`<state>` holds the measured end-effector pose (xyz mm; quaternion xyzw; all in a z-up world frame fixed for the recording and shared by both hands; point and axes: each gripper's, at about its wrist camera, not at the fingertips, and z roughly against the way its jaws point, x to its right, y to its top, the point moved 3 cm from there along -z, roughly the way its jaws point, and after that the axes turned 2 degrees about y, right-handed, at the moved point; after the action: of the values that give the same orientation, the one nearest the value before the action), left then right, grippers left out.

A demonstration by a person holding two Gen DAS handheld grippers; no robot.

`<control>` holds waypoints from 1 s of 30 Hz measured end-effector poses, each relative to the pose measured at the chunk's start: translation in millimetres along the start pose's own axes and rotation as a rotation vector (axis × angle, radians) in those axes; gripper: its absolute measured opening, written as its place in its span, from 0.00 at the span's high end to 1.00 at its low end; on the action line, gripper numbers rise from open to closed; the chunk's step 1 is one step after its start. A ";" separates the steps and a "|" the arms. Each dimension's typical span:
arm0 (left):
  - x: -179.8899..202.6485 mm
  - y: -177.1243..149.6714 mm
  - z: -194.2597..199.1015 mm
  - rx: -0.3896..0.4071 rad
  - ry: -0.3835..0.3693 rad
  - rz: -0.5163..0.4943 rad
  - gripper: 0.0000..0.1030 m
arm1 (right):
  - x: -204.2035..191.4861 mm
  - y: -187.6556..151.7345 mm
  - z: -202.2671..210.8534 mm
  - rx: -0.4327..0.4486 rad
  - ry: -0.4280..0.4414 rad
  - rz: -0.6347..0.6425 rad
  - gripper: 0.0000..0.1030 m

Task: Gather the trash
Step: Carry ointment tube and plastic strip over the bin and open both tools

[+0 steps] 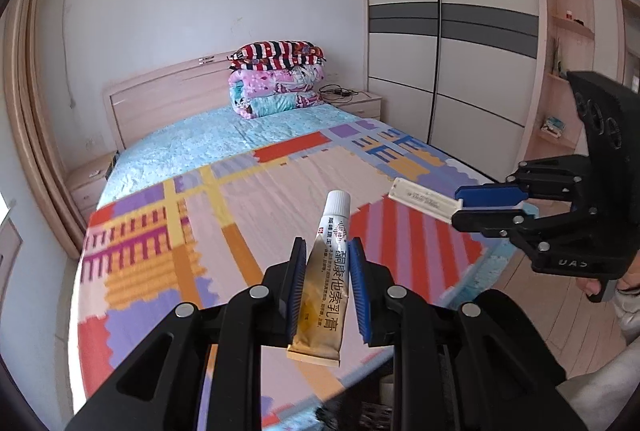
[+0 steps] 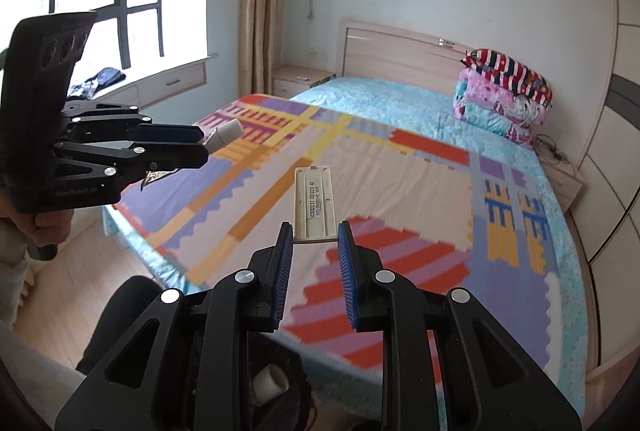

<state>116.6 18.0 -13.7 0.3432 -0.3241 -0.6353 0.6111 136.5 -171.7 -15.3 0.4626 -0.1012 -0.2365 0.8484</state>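
Item 1: my left hand-held gripper (image 1: 326, 251) clamps ointment tube (image 1: 326, 271). Item 2: right hand-held gripper (image 2: 314, 235) pinches white plastic strip (image 2: 314, 207), above the bed (image 2: 400, 167). Step: carrying. Next, I judge: find a bin.

Ointment tube (image 1: 325, 273) small print & bedspread (image 2: 400, 191) pattern blurred.

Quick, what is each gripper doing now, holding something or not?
Left gripper: shut on the ointment tube.
Right gripper: shut on the flat white plastic piece.
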 end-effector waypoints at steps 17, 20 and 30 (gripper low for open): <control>39.7 -76.7 16.9 -0.083 -0.062 0.080 0.79 | -27.8 -78.2 11.6 -0.086 0.103 -0.086 0.77; 40.1 -91.7 20.6 -0.105 -0.059 0.096 0.79 | -33.3 -92.3 14.4 -0.108 0.125 -0.119 0.77; 45.1 -148.6 -4.1 -0.246 -0.081 0.159 0.79 | -45.5 -138.2 3.4 -0.218 0.153 -0.175 0.77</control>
<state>36.9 -20.6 -141.3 0.2130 -0.2946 -0.6331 0.6834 53.2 -215.2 -126.4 0.3913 0.0308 -0.2831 0.8751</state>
